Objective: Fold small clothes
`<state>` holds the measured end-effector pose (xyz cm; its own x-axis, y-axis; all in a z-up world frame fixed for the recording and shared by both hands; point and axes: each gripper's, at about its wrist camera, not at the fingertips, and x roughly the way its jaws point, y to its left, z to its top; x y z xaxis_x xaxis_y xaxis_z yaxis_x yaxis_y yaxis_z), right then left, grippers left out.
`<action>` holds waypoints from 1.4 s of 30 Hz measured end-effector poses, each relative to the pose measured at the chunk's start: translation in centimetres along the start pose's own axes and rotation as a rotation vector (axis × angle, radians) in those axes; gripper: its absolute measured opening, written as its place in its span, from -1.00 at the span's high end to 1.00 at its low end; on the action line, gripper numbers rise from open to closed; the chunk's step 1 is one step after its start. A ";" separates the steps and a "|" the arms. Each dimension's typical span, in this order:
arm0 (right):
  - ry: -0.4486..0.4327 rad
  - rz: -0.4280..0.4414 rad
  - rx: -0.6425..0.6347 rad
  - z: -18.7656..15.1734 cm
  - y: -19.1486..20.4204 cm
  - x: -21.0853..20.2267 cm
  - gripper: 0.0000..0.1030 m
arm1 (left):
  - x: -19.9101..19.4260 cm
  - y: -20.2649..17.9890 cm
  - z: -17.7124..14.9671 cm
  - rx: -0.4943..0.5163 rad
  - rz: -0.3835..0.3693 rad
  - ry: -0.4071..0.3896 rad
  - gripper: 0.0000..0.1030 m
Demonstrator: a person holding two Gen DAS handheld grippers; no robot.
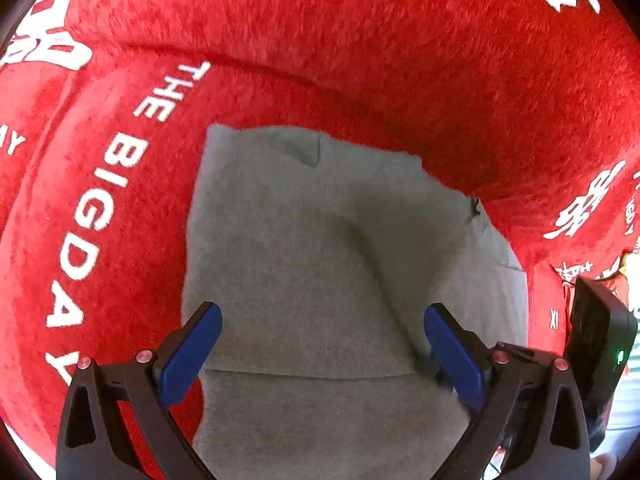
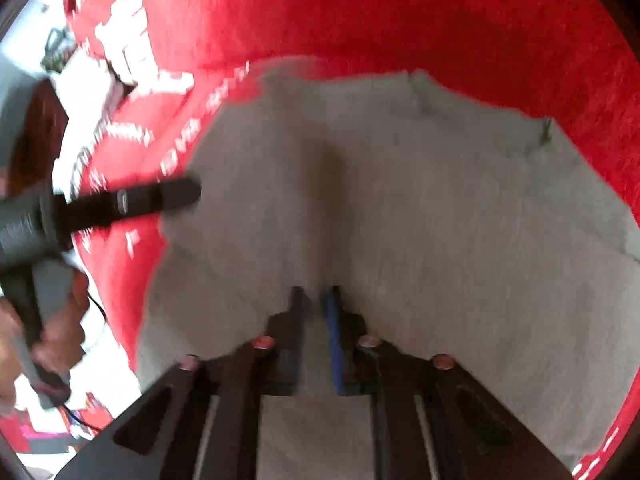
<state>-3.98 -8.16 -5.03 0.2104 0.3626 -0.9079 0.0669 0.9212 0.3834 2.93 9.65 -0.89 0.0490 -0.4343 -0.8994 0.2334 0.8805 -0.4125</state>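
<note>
The left tongs (image 1: 323, 330) hang spread wide over the grey garment (image 1: 304, 248), which lies on a red cloth (image 1: 360, 40) (white lettering); the right tongs (image 2: 314, 300) pinch its near fold.

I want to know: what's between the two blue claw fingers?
Only the grey fleece garment, beneath the open left claw, in the left wrist view.

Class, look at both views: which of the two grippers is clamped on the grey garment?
The right gripper: its fingers are pinched together on the grey garment. The left gripper is wide open above it.
</note>
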 end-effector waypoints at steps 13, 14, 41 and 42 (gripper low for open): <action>-0.223 0.212 0.941 -13.5 -17.2 -6.8 0.05 | 3.1 -1.9 0.1 0.003 0.010 0.048 -0.97; -0.255 0.230 1.011 -14.4 -18.3 -6.8 0.05 | 3.3 -2.0 0.2 0.002 0.016 0.049 -0.97; -0.300 0.177 0.840 -19.4 -23.6 -13.1 0.36 | 0.4 -2.9 -1.8 0.166 0.260 0.000 0.72; -0.329 0.166 0.841 -19.3 -23.9 -13.6 0.15 | 0.1 -3.2 -1.8 0.175 0.264 -0.009 0.72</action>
<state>-27.26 -32.43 -5.11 0.5395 0.3037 -0.7853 0.6713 0.4078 0.6189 0.47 7.15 0.10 0.1389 -0.1974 -0.9704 0.3748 0.9175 -0.1330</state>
